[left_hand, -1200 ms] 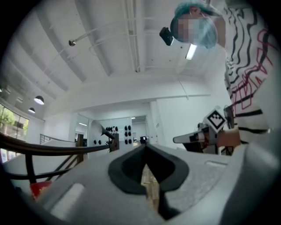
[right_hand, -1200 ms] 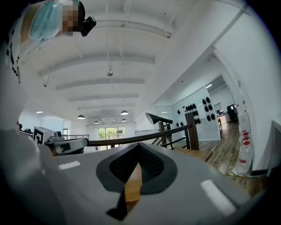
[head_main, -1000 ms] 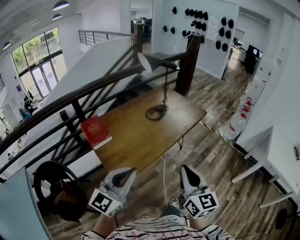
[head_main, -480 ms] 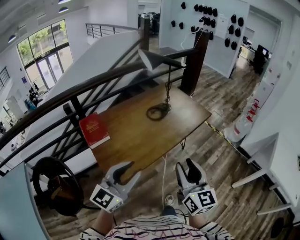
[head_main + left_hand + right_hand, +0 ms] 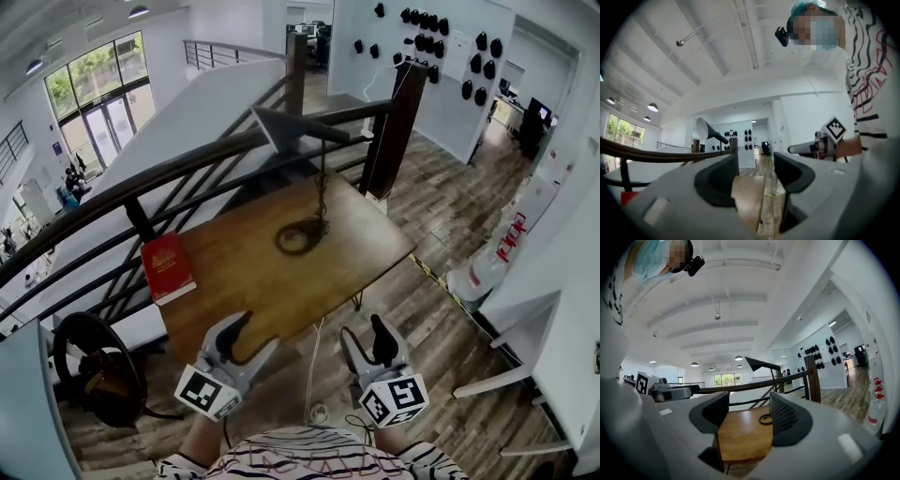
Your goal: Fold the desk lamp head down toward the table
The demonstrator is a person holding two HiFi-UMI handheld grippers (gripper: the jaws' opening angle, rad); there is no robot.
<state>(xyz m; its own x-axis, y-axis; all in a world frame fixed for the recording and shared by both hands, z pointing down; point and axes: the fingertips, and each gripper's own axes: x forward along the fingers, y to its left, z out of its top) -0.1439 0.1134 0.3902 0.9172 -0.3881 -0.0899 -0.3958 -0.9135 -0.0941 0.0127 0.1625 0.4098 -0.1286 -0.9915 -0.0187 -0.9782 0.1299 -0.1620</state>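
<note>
The black desk lamp stands on the far half of the wooden table. Its cone head is raised high on a thin stem above a ring base. Both grippers hover at the table's near edge, well short of the lamp. My left gripper has its jaws opening with nothing between them. The jaws of my right gripper are opening too, and the gap is empty. In the left gripper view the lamp head shows far ahead to the left. The right gripper view shows the lamp head and the ring base.
A red book lies at the table's left corner. A dark railing with a wooden post runs behind the table. A black wheel stands on the floor at the left, a white cable hangs below the table edge, and a white table is at the right.
Both grippers have gone from shut to open jaws. They and the view have moved forward, so the table's near edge now lies right at the fingertips.
</note>
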